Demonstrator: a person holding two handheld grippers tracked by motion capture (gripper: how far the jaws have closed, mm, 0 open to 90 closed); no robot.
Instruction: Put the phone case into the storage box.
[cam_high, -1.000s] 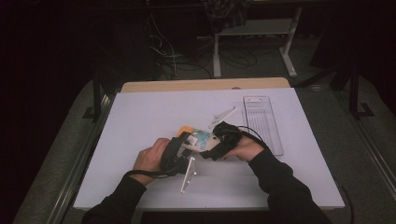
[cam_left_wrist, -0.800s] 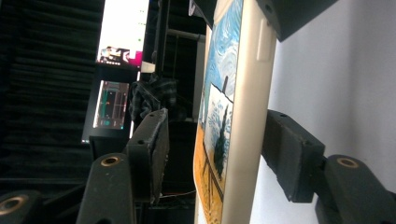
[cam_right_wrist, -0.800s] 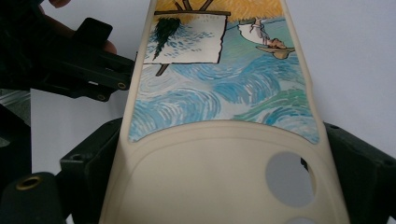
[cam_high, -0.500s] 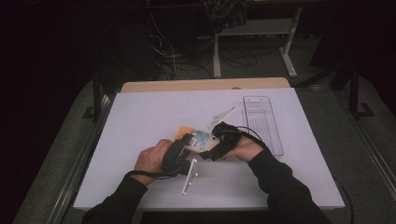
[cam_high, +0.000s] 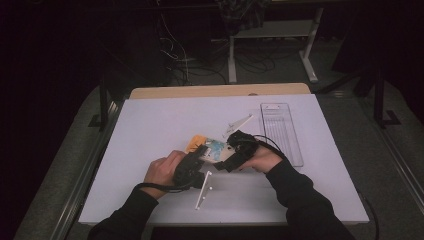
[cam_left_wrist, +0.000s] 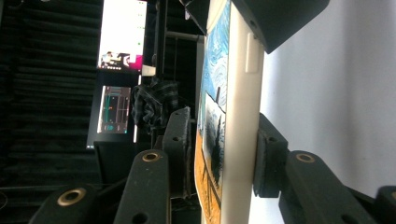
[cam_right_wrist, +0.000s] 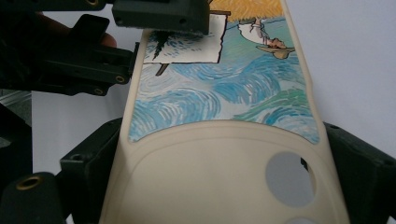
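A cream phone case (cam_high: 212, 147) with a blue and orange painted picture is held above the white table top (cam_high: 150, 130). My right gripper (cam_high: 227, 154) is shut on its two long edges; in the right gripper view the case (cam_right_wrist: 219, 154) sits between the jaws of that gripper (cam_right_wrist: 224, 177). My left gripper (cam_high: 201, 154) has just been closing across the case's orange end. Edge-on in the left gripper view, the case (cam_left_wrist: 236, 116) stands between the jaws of the left gripper (cam_left_wrist: 224, 154). One pad (cam_left_wrist: 268, 158) touches its back; a thin gap remains at the pad (cam_left_wrist: 180, 149) on the picture side.
A clear ribbed tray (cam_high: 281, 131) lies to the right of the hands. A white bracket (cam_high: 202, 190) lies by the left hand, and another white piece (cam_high: 240, 123) behind the case. A wooden strip (cam_high: 220, 91) runs along the table's far edge.
Both hands stay where they were. The left gripper's jaws have drawn in closer around the end of the phone case.
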